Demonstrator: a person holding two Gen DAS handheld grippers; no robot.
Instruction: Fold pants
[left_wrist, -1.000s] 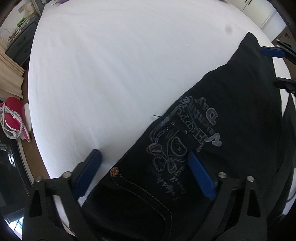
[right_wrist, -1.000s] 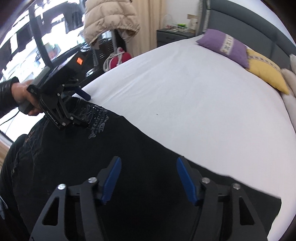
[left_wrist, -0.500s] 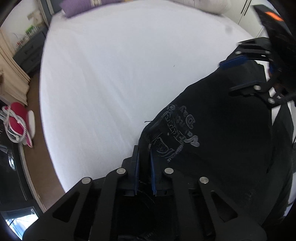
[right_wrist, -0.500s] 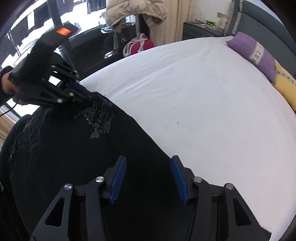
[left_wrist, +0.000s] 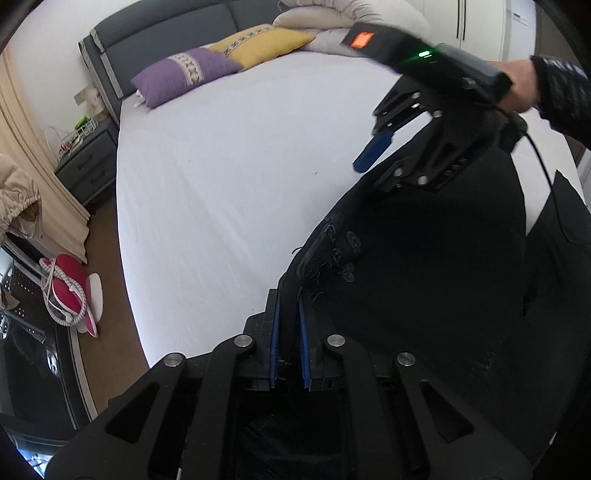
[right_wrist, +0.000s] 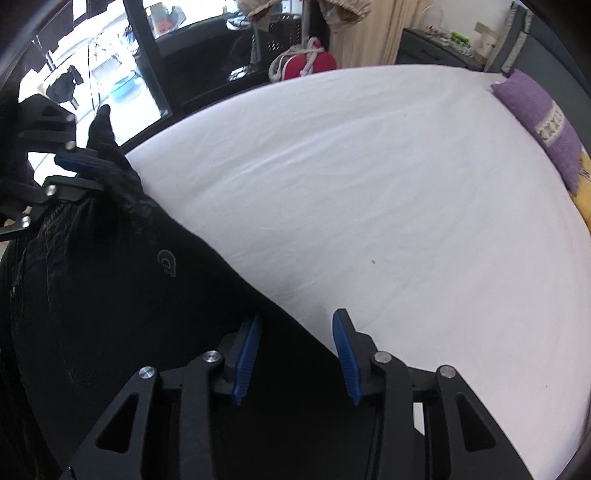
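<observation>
Black pants (left_wrist: 424, 280) lie along the near side of the white bed (left_wrist: 229, 177). My left gripper (left_wrist: 289, 310) is shut on their printed waist corner, which hangs lifted and bunched above the sheet; the right wrist view shows the same left gripper (right_wrist: 83, 171) on the raised corner at the far left. My right gripper (right_wrist: 295, 325) points down over the pants (right_wrist: 140, 295) at their far edge. Its jaws are closing, with the cloth's edge between the blue pads (right_wrist: 245, 347), and a gap shows on both sides. From the left wrist view, the right gripper (left_wrist: 384, 166) hovers over the leg, held by a hand (left_wrist: 521, 85).
A purple pillow (left_wrist: 184, 77), a yellow pillow (left_wrist: 258, 44) and a bundled duvet (left_wrist: 332, 18) lie at the grey headboard. A nightstand (left_wrist: 85, 166) and a red bag (left_wrist: 66, 288) stand on the floor left of the bed. White sheet stretches beyond the pants.
My left gripper has shut on the waist corner and lifted it off the sheet. My right gripper's jaws have narrowed, and it has moved to the pants' far edge.
</observation>
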